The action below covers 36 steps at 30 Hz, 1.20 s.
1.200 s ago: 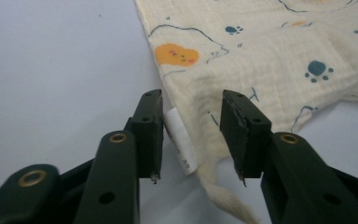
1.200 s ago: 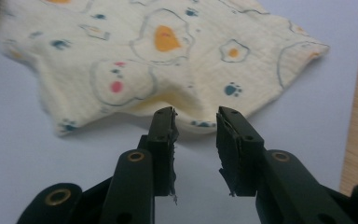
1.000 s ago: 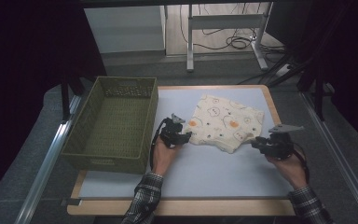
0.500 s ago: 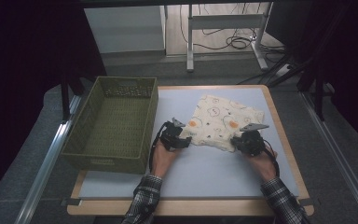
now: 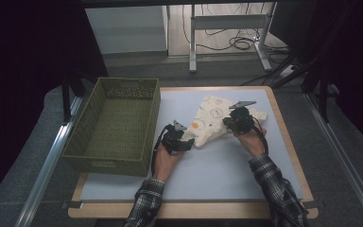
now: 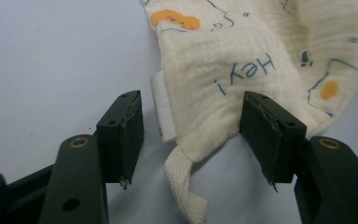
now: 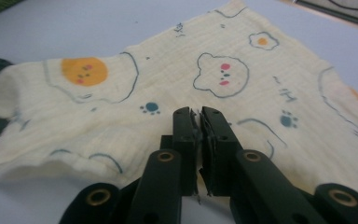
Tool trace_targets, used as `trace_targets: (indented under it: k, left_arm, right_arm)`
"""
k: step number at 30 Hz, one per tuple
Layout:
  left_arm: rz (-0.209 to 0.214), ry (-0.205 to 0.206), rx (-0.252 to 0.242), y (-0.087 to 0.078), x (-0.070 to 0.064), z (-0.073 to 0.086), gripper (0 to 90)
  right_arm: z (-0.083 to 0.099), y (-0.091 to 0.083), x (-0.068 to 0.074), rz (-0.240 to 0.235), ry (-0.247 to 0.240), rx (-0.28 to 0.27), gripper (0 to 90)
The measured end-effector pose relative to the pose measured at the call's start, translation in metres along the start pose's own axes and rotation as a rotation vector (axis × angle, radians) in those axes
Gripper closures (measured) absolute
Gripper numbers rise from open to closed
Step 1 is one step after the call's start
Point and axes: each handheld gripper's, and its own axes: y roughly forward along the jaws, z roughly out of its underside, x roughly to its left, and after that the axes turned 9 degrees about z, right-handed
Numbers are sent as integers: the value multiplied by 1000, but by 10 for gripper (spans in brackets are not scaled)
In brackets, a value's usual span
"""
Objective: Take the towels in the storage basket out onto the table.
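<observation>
Cloth (image 5: 212,120), cream with printed bears and eggs, lies part-folded on the pale blue table (image 5: 217,161), just right of the green basket (image 5: 116,123), which stands empty. The work in hand looks like folding the cloth, perhaps to go in the basket afterwards.

Right tongs (image 7: 199,122) are pressed together; in the right gripper view they sit at the near edge of the cloth, and they seem to pinch a thin fold of it, though the fabric between the jaws is hard to make out. In the high view this gripper is over the cloth's right part (image 5: 238,118).

Left tongs (image 6: 193,135) stand apart, their jaws either side of the cloth's near corner, where a white label (image 6: 162,109) and a woven loop (image 6: 184,186) hang out. Nothing is gripped there yet.

To do this step well, I would judge:
- close the left tongs on the corner itself, with both layers in the bite, not just the loop or label
- keep the right pinch firm while the left closes, so the cloth does not slide
- lift both ends level and together, so the fold stays square
- keep the cloth low over the table and clear of the basket rim
</observation>
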Motion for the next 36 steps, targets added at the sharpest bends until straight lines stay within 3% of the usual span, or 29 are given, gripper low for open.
trace_targets:
  k: [1,2,3,4,7,13,19,21,25,26,32,36]
  left_arm:
    - [0,0,0,0,0,0,396]
    - [0,4,1,0,0,0,396]
    - [0,4,0,0,0,0,396]
    - [2,-2,-3,0,0,0,396]
    - [1,-3,-4,0,0,0,396]
    - [1,0,-1,0,0,0,396]
    - [1,5,0,0,0,0,395]
    - [1,4,0,0,0,0,395]
    - [1,4,0,0,0,0,395]
    - [1,5,0,0,0,0,394]
    - [1,2,-3,0,0,0,394]
    - [1,2,-3,0,0,0,394]
  right_arm:
    - [0,0,0,0,0,0,830]
    - [0,16,2,-6,4,15,742]
    - [0,16,2,-6,4,15,742]
    - [0,27,3,1,7,13,653]
    - [-1,29,1,2,14,9,615]
    - [-8,1,-13,16,32,-46,591]
    - [-5,-14,-24,26,40,-40,598]
    - [0,-12,-27,10,60,-25,661]
    - [6,-5,-21,-20,44,-1,726]
    - [7,3,-13,-37,15,5,737]
    - [1,15,6,-57,-3,-26,729]
    - [-4,23,15,-62,-18,-9,671]
